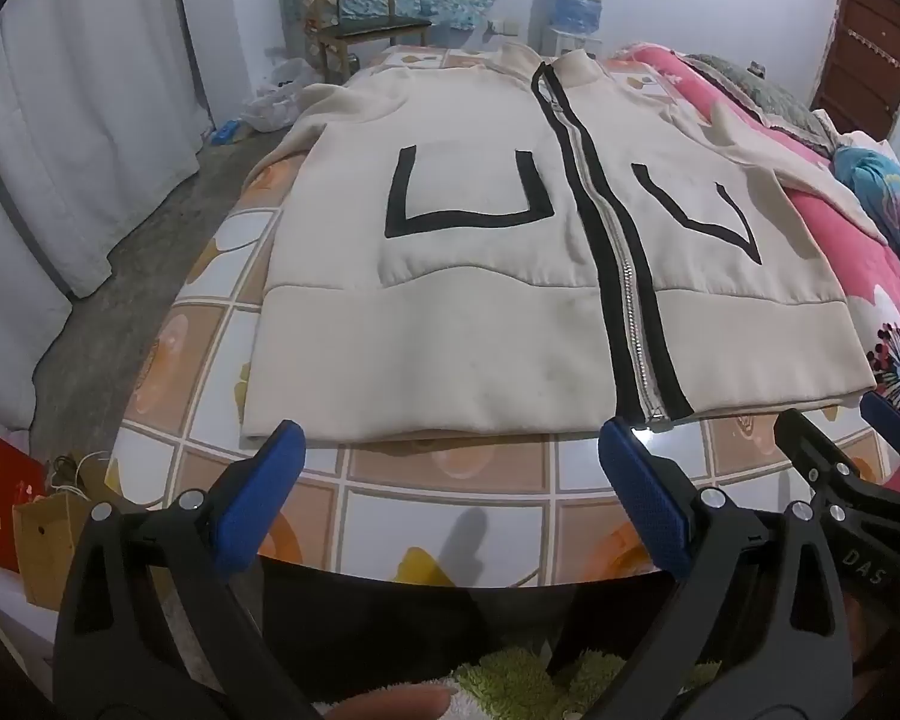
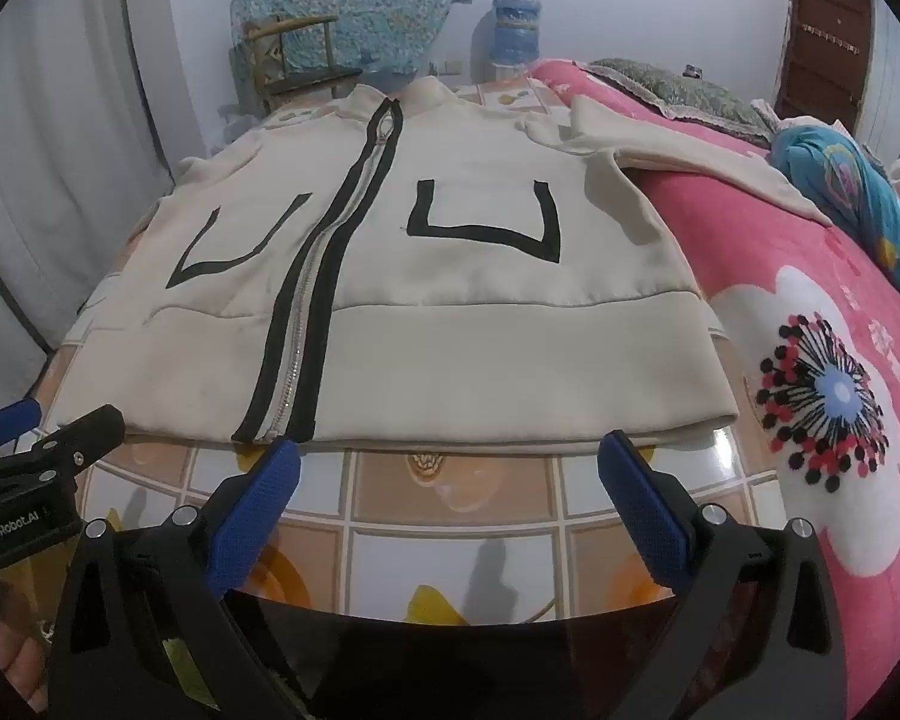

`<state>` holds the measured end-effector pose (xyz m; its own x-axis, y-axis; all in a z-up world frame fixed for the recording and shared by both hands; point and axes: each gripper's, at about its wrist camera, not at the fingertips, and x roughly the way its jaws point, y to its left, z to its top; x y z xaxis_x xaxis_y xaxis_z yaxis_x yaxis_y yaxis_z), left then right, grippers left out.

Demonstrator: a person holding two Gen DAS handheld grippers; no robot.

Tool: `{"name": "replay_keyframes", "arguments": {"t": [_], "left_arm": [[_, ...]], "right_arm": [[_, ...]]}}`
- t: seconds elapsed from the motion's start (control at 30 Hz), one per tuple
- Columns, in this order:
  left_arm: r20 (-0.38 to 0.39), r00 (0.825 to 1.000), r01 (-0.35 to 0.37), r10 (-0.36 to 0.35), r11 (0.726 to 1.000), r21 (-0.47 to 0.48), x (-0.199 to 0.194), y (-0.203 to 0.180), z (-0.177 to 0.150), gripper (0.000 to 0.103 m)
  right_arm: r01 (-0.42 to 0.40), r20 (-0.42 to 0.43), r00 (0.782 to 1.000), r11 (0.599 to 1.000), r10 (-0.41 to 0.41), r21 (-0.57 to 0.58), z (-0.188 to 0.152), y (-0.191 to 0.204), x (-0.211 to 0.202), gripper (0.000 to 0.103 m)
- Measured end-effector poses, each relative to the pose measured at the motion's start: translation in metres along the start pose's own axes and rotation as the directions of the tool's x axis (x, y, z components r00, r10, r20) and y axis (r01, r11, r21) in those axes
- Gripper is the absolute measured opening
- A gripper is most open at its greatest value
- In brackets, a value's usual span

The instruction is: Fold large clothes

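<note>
A cream zip-up jacket (image 1: 480, 252) with black zipper trim and black pocket outlines lies flat, front up, on a glossy patterned table; it also shows in the right wrist view (image 2: 450, 312). Its hem faces me. My left gripper (image 1: 450, 450) is open and empty, just short of the hem's left half. My right gripper (image 2: 450, 462) is open and empty, just short of the hem's right half; its fingers (image 1: 894, 426) show at the right edge of the left wrist view. One sleeve (image 2: 690, 150) trails onto the pink blanket.
The table (image 2: 450, 540) has orange and white tiles. A bed with a pink flowered blanket (image 2: 840, 360) adjoins it on the right. A wooden chair (image 1: 360, 12), a water dispenser (image 1: 576, 6) and a white curtain (image 1: 60, 150) stand behind. Paper bags (image 1: 30, 516) sit on the floor at left.
</note>
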<state>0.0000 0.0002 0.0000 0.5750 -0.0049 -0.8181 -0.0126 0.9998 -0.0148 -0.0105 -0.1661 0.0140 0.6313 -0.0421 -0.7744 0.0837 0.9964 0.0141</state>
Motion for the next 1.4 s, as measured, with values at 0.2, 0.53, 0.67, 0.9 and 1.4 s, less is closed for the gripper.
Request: {"name": "replay_keyframes", "arguments": {"t": [0.2, 0.53, 0.67, 0.9, 1.4], "left_arm": [[0.0, 1.0, 0.001, -0.001, 1.0, 0.001, 0.0, 0.0, 0.0, 0.095], [0.003, 1.0, 0.0, 0.0, 1.0, 0.0, 0.0, 0.0, 0.0, 0.095], [0.003, 1.0, 0.0, 0.0, 1.0, 0.0, 0.0, 0.0, 0.0, 0.095], [0.005, 1.0, 0.0, 0.0, 1.0, 0.0, 0.0, 0.0, 0.0, 0.095], [0.009, 1.0, -0.001, 0.001, 1.0, 0.002, -0.004, 0.003, 0.006, 0.095]], "right_arm": [[0.0, 0.001, 1.0, 1.0, 0.0, -0.004, 0.001, 0.001, 0.0, 0.097], [0.005, 0.006, 1.0, 1.0, -0.005, -0.005, -0.002, -0.004, -0.002, 0.097], [0.007, 0.007, 1.0, 1.0, -0.007, -0.006, 0.001, 0.003, -0.003, 0.097], [0.009, 0.009, 1.0, 1.0, -0.009, -0.007, 0.003, 0.007, -0.005, 0.097], [0.007, 0.015, 1.0, 1.0, -0.007, -0.012, 0.004, 0.003, -0.008, 0.097]]}}
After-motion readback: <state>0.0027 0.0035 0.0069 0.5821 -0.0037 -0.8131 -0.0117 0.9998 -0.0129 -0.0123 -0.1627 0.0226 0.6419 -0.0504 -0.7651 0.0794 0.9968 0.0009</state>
